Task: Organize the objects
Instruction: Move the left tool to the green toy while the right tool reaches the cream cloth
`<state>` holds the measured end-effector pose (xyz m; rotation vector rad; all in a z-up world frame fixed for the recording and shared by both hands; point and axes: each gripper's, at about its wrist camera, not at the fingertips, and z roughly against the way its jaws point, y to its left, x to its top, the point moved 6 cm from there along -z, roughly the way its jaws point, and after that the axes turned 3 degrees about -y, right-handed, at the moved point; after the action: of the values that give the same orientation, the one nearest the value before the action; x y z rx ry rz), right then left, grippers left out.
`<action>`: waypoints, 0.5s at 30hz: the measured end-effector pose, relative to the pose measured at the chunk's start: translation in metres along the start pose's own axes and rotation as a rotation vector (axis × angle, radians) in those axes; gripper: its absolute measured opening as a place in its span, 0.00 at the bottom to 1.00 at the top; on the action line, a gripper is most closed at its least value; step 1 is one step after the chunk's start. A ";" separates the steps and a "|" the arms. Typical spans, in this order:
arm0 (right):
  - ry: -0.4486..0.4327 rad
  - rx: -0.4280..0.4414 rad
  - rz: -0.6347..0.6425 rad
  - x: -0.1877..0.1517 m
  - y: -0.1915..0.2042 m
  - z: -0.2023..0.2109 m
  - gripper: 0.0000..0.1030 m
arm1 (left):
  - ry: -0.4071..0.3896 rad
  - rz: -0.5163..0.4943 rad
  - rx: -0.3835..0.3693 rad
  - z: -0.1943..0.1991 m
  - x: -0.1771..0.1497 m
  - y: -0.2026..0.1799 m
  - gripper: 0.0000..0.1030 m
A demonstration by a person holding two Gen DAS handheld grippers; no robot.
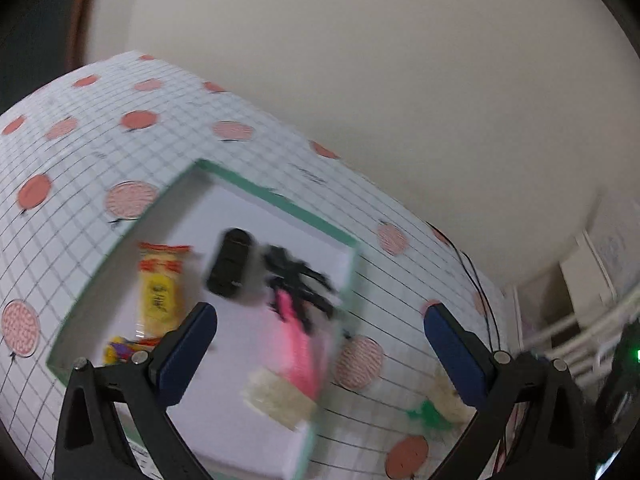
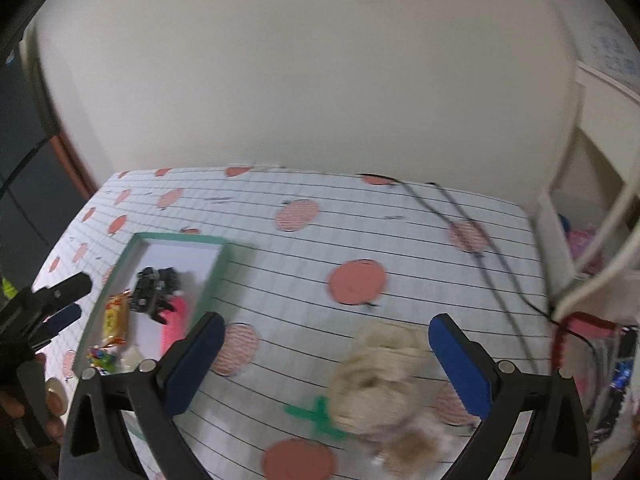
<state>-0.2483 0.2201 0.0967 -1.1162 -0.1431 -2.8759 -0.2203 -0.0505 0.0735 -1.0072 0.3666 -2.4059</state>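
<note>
jaws spread on right gripper (image 2: 326, 360) over beige bundle (image 2: 380, 376); next: close, carry left into tray (image 2: 218, 276).

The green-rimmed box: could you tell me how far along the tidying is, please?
Done: the green-rimmed box already holds a yellow snack packet, a black car key, a black clip and a pink item. In hand: nothing; both grippers are open. Left: the beige bundle and green piece, lying on the tablecloth.
</note>
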 end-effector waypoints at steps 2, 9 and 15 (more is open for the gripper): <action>0.005 -0.015 -0.012 -0.001 -0.015 0.005 1.00 | 0.015 -0.061 -0.005 -0.002 -0.009 -0.021 1.00; 0.061 -0.049 -0.052 -0.014 -0.052 0.000 1.00 | 0.106 -0.165 -0.008 -0.022 -0.051 -0.066 1.00; 0.148 -0.054 -0.074 -0.038 -0.065 -0.023 0.98 | 0.229 -0.213 -0.017 -0.051 -0.093 -0.083 1.00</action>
<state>-0.2414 0.2830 0.0496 -0.9204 -0.1025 -3.0320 -0.2301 0.0724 0.0188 -0.8143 0.3759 -2.7257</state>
